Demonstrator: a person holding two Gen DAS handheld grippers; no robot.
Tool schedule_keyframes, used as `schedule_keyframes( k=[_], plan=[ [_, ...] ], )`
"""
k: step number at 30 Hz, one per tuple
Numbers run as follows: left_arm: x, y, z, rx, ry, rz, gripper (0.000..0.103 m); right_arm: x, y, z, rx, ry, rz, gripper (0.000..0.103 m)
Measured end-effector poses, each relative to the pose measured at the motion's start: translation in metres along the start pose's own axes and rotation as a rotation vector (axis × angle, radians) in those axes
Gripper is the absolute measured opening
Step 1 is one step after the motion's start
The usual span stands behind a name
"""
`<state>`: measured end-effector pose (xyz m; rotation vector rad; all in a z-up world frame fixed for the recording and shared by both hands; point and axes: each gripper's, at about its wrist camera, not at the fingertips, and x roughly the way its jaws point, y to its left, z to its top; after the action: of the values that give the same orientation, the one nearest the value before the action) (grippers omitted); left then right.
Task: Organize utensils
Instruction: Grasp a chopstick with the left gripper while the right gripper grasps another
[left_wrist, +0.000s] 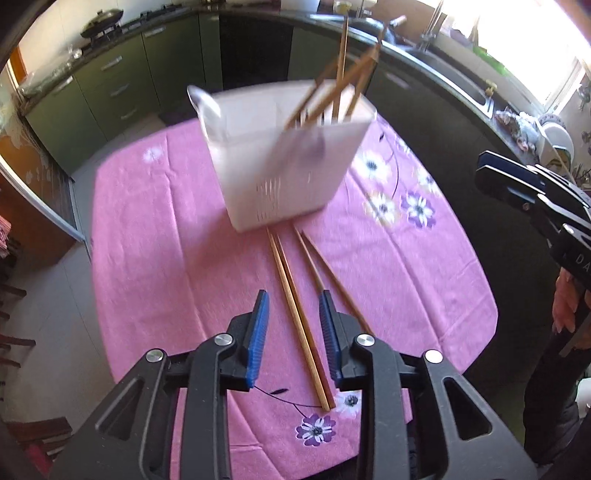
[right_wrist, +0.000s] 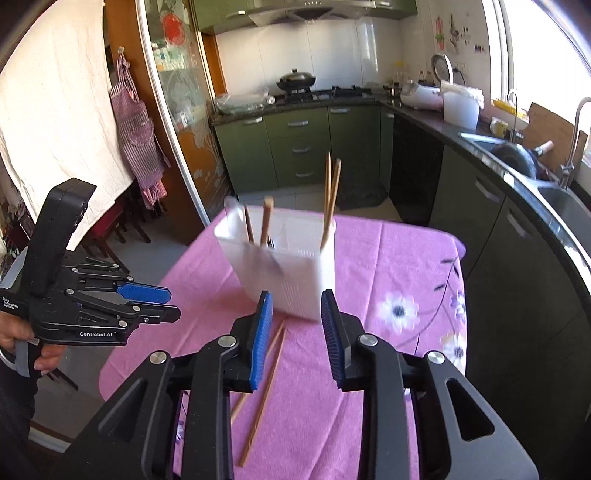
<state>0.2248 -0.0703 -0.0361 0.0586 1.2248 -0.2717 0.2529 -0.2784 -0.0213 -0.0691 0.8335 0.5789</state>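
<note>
A white slotted utensil holder (left_wrist: 284, 166) (right_wrist: 288, 266) stands on the pink flowered tablecloth (left_wrist: 166, 258) (right_wrist: 388, 277). Several wooden chopsticks (left_wrist: 343, 74) (right_wrist: 330, 199) stick up out of it. More chopsticks lie flat on the cloth in front of it: one pair (left_wrist: 299, 314) and two splayed ones (left_wrist: 332, 280), seen also in the right wrist view as loose chopsticks (right_wrist: 266, 376). My left gripper (left_wrist: 293, 295) (right_wrist: 147, 299) hovers above the flat pair, open, its pads clear of them. My right gripper (right_wrist: 295, 295) (left_wrist: 517, 184) is open in front of the holder, holding nothing.
Dark countertops over green cabinets (right_wrist: 295, 147) wrap around the far side, with a sink (right_wrist: 565, 206) at right and a wok on the stove (right_wrist: 295, 79). The table edge drops to tiled floor at left. A hand (right_wrist: 22, 343) holds the left gripper.
</note>
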Motion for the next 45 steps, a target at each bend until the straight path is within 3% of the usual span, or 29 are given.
schedule_keyframes(
  k=[3,7,12,23,26,27,29,37,45],
  plan=[
    [0.049,0.003,-0.009,-0.033,0.1,-0.033,0.027,0.033,-0.008,-0.032,0.018,0.108,-0.009,0.028],
    [0.084,0.006,-0.009,-0.063,0.144,-0.027,0.027,0.061,-0.017,-0.06,0.041,0.185,-0.002,0.028],
    [0.103,0.014,0.002,-0.076,0.172,0.012,0.024,0.071,-0.024,-0.067,0.065,0.205,0.009,0.034],
    [0.122,0.009,0.011,-0.061,0.214,0.06,0.023,0.077,-0.032,-0.065,0.078,0.224,0.015,0.034],
    [0.125,0.0,0.012,-0.039,0.21,0.09,0.021,0.082,-0.03,-0.065,0.071,0.238,0.014,0.034],
    [0.125,-0.001,0.012,-0.04,0.209,0.096,0.012,0.083,-0.028,-0.066,0.069,0.241,0.016,0.034],
    [0.125,0.0,0.012,-0.051,0.21,0.086,0.007,0.084,-0.026,-0.066,0.066,0.243,0.017,0.035],
    [0.107,0.027,-0.002,-0.102,0.161,0.043,0.007,0.099,-0.011,-0.064,0.042,0.276,0.023,0.035],
    [0.048,0.048,-0.023,-0.123,0.012,0.046,0.007,0.128,0.019,-0.054,0.0,0.322,0.044,0.034]
  ],
)
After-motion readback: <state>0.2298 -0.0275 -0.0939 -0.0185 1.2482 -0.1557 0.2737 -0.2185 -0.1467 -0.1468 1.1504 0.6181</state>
